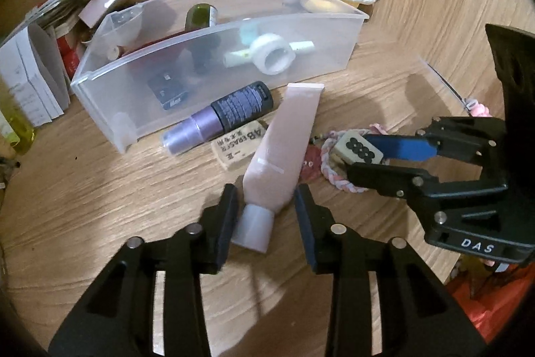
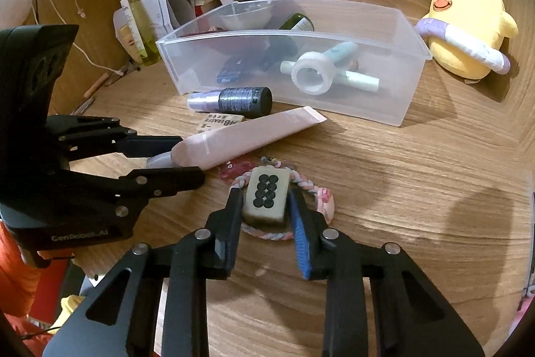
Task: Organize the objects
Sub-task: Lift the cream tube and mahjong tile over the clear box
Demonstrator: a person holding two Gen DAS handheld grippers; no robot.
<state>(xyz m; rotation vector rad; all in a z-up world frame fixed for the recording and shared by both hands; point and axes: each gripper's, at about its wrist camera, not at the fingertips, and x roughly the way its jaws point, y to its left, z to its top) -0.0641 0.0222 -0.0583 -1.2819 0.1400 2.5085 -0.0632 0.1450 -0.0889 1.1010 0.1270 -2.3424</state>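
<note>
A pink tube (image 1: pixel 284 143) with a white cap lies on the wooden table, its cap end between the fingers of my left gripper (image 1: pixel 265 199), which stands open around it; the same tube shows in the right wrist view (image 2: pixel 247 136). My right gripper (image 2: pixel 265 201) is shut on a mahjong tile (image 2: pixel 267 194) with black dots, just above a pink braided ring (image 2: pixel 321 199). The tile also shows in the left wrist view (image 1: pixel 359 149). A clear plastic bin (image 2: pixel 384 104) holds a white tape roll (image 2: pixel 312 76), tubes and small bottles.
A purple-and-black spray bottle (image 1: pixel 220 116) and a wooden eraser block (image 1: pixel 239 146) lie against the bin's front. A yellow chick plush (image 2: pixel 468 22) sits right of the bin. Papers, boxes and a green spray bottle (image 2: pixel 138 19) crowd the back left.
</note>
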